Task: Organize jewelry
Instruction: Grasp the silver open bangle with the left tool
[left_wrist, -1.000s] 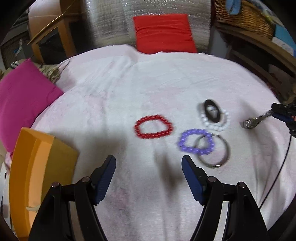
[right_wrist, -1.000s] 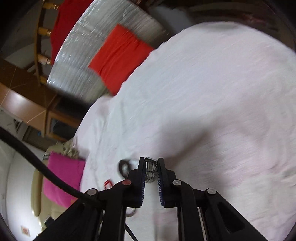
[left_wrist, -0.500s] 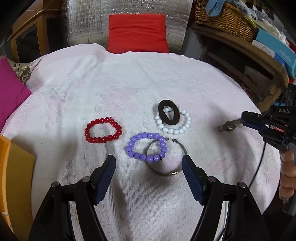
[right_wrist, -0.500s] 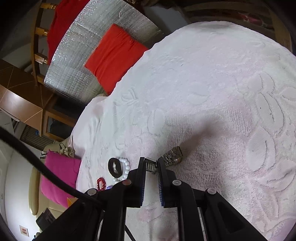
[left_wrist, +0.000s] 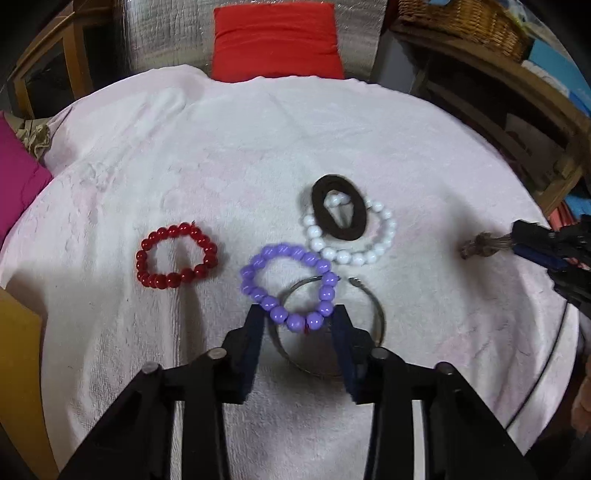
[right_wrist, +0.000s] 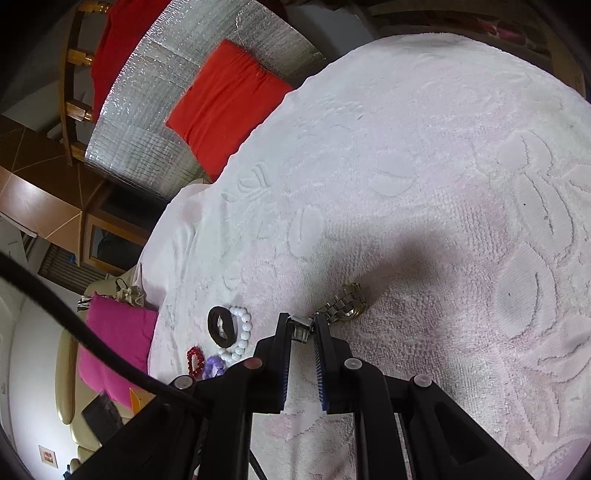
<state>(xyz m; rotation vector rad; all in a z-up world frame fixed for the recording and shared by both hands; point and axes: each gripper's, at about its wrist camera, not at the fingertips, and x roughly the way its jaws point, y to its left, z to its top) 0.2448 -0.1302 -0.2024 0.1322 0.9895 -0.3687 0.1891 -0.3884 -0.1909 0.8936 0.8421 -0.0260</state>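
Observation:
On the pink towel (left_wrist: 258, 155) lie a red bead bracelet (left_wrist: 175, 255), a purple bead bracelet (left_wrist: 290, 286) over a metal bangle (left_wrist: 373, 314), and a white bead bracelet (left_wrist: 351, 254) under a dark hair band (left_wrist: 339, 212). My left gripper (left_wrist: 297, 319) is half closed, its fingertips on either side of the purple bracelet's near edge. My right gripper (right_wrist: 300, 326) is shut on the strap of a metal watch (right_wrist: 343, 304), whose far end rests on the towel; the watch also shows in the left wrist view (left_wrist: 484, 249).
A red cushion (left_wrist: 275, 40) lies beyond the towel's far edge, a pink cushion (left_wrist: 14, 177) at the left. An orange box (left_wrist: 14, 369) stands at the near left. A wicker basket (left_wrist: 461, 22) sits on a wooden shelf at the far right.
My left gripper has moved forward and down to the purple bracelet and its jaws have narrowed around it. My right gripper has lowered the watch onto the towel.

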